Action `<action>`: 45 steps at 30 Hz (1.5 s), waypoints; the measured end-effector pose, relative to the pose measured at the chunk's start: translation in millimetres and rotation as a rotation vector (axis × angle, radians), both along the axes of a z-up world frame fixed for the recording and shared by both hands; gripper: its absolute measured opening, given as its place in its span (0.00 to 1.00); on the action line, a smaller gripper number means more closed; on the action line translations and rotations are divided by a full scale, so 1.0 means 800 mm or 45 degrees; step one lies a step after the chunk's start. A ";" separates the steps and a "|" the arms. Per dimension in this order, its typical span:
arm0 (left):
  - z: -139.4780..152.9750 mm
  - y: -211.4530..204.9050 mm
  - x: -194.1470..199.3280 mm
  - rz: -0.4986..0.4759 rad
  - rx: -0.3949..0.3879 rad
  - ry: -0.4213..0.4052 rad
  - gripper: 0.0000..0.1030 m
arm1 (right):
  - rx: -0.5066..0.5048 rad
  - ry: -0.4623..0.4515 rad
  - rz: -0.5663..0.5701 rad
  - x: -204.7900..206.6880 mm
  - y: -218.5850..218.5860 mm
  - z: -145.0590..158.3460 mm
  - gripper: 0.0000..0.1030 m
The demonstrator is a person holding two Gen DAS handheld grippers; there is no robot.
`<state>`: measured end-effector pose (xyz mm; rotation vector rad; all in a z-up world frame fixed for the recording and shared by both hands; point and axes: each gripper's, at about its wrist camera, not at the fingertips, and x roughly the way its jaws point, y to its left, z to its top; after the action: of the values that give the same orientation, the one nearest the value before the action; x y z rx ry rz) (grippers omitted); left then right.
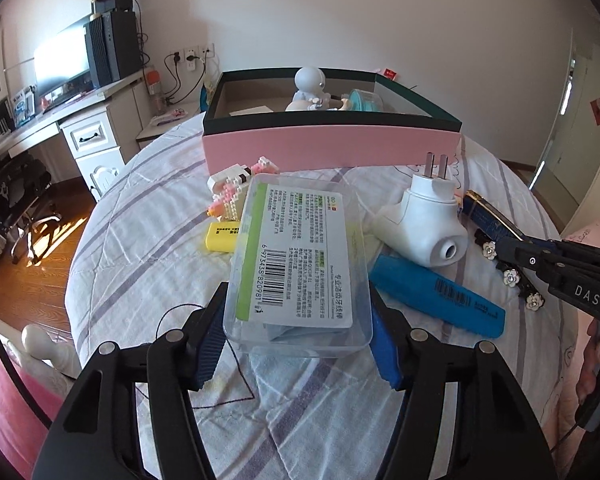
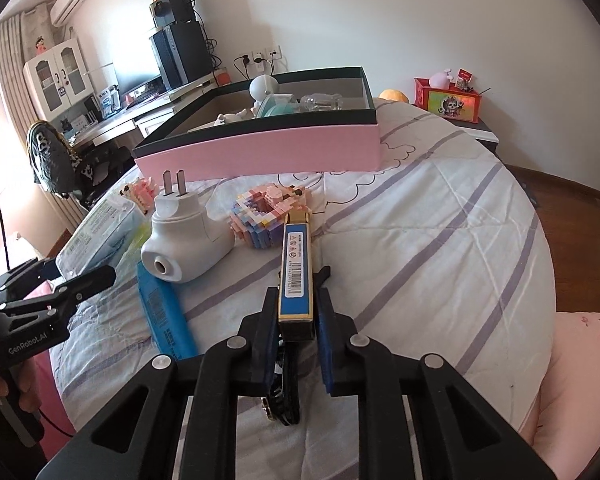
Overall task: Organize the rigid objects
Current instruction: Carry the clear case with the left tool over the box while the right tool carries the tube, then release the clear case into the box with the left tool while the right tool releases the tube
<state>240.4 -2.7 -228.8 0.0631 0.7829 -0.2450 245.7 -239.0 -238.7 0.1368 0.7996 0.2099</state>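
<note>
Left gripper (image 1: 298, 336) jaws clamp the clear floss-pick box (image 1: 300, 260); right gripper (image 2: 298, 320) jaws grip the blue-and-gold box (image 2: 297, 276) above the bed (image 2: 420, 220)

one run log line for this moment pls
left tongs: shut on clear floss box | right tongs: shut on blue-gold box | pink bin: ahead

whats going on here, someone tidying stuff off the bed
A person is sorting small items on a striped bedspread with a handheld gripper in each hand. The left gripper is closed on a clear plastic box with a barcode label. The right gripper is shut on a slim blue and gold box. A white plug adapter, a blue highlighter and some brick models lie loose. The pink storage box behind already holds a few things.
</note>
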 end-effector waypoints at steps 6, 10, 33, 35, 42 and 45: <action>-0.006 -0.009 0.016 0.005 0.021 0.014 0.68 | 0.041 -0.001 -0.011 0.016 -0.002 -0.001 0.24; -0.007 -0.014 0.022 -0.007 0.024 -0.001 0.62 | 0.018 -0.018 -0.020 0.024 0.001 0.001 0.27; 0.095 -0.032 0.143 -0.100 -0.006 -0.183 0.62 | -0.104 -0.284 0.053 0.090 0.011 0.107 0.15; 0.095 -0.030 0.174 -0.066 0.019 -0.152 0.62 | -0.130 -0.286 0.043 0.117 0.010 0.112 0.15; 0.078 -0.030 0.259 -0.018 0.110 -0.075 0.62 | -0.159 -0.149 0.024 0.221 0.004 0.088 0.15; 0.064 -0.033 0.281 0.002 0.150 -0.036 0.62 | -0.142 -0.084 0.020 0.247 0.004 0.069 0.15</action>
<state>465.0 -28.7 -177.9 0.1770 0.7691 -0.1959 443.5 -235.6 -183.7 0.0182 0.7448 0.1831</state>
